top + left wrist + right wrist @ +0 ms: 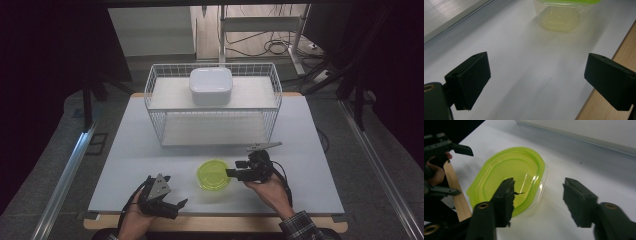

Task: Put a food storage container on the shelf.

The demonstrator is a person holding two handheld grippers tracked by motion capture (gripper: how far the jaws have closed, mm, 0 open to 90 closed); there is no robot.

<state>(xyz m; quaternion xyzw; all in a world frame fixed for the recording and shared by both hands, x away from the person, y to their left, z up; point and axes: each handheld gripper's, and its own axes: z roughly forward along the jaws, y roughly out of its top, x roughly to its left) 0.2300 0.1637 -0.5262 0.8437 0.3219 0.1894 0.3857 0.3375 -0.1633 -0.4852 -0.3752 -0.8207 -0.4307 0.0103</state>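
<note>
right gripper (231, 173): fingers half open, at lidded green container (214, 174), not gripping
left gripper (184, 202): fingers wide open, empty
progress: grasp pending

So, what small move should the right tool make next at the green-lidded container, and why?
Probably ease the right tool a little further onto the clear plastic container with the lime-green lid, then close. Its jaws stand partly open, one over the lid's near edge, the other on bare white table, so nothing is gripped yet.
</note>
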